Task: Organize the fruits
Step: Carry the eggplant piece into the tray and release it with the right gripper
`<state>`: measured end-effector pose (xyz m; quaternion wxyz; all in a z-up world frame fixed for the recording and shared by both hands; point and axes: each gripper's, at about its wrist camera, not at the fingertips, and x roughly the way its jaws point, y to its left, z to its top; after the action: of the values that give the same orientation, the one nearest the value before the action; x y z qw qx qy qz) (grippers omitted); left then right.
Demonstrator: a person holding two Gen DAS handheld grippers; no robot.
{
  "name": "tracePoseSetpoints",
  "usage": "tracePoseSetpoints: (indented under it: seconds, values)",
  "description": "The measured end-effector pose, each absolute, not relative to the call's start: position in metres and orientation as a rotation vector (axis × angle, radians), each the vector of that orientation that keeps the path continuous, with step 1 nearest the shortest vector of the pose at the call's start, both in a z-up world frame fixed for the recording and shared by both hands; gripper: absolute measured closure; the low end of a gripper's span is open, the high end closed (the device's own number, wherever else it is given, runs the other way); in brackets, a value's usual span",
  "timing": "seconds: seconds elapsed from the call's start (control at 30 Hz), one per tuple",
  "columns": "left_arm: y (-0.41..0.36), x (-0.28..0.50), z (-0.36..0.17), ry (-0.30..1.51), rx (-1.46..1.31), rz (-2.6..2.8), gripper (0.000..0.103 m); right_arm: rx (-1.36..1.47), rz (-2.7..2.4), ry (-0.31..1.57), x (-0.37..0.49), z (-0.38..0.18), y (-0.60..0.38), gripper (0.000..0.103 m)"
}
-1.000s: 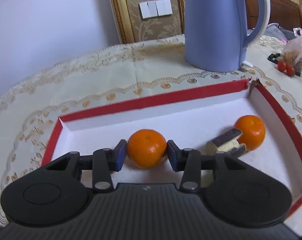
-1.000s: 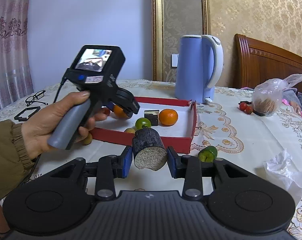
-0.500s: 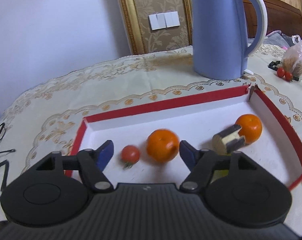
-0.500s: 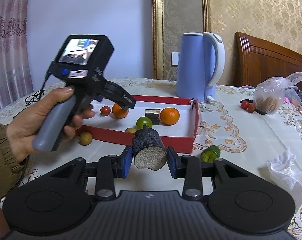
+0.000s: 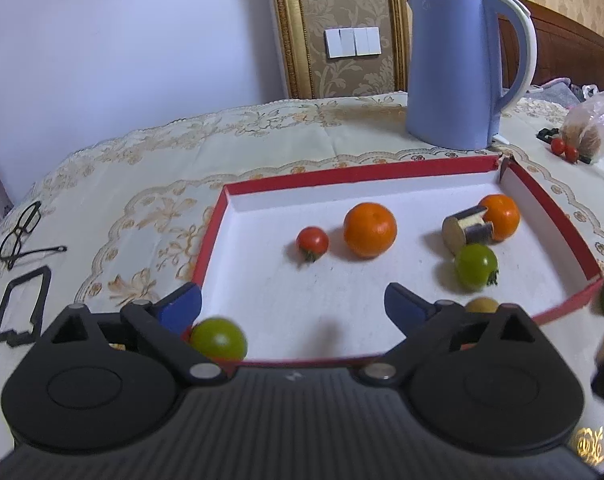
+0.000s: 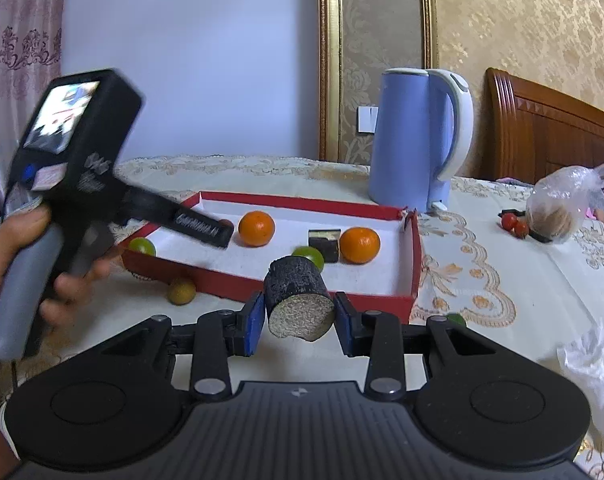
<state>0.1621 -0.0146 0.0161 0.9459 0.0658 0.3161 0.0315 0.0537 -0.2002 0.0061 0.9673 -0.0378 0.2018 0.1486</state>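
Note:
A red tray (image 5: 402,170) with a white floor holds two oranges (image 5: 370,230) (image 5: 500,216), a red cherry tomato (image 5: 312,242), a green tomato (image 5: 476,266) and a cut sugarcane piece (image 5: 466,230). Another green fruit (image 5: 218,338) sits at its near left corner. My left gripper (image 5: 291,306) hangs over the tray's near side, jaws opening wide, nothing between them. In the right wrist view a hand holds it (image 6: 205,230) left of the tray (image 6: 334,292). My right gripper (image 6: 297,318) is shut on a dark sugarcane piece (image 6: 297,304) in front of the tray.
A blue kettle (image 6: 418,136) stands behind the tray. A yellow-brown fruit (image 6: 181,291) and a green fruit (image 6: 456,319) lie on the cloth near the tray's front. Right: a plastic bag (image 6: 562,208), cherry tomatoes (image 6: 514,224), a tissue (image 6: 594,360). Left: glasses (image 5: 21,236).
My left gripper let go of the orange, opened wide and drew back toward the tray's near edge. The right gripper keeps its grip on the sugarcane piece.

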Motion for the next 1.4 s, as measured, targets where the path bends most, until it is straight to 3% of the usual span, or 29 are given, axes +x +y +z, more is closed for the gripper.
tracePoseSetpoints:
  seconds: [0.6, 1.4]
  values:
    - [0.004, 0.127, 0.005, 0.659, 0.074, 0.049, 0.000, -0.131, 0.263, 0.416, 0.126, 0.029, -0.186, 0.067]
    - [0.018, 0.092, -0.002, 0.655, 0.064, 0.051, 0.000, -0.105, 0.167, 0.561, 0.253, 0.013, -0.161, 0.066]
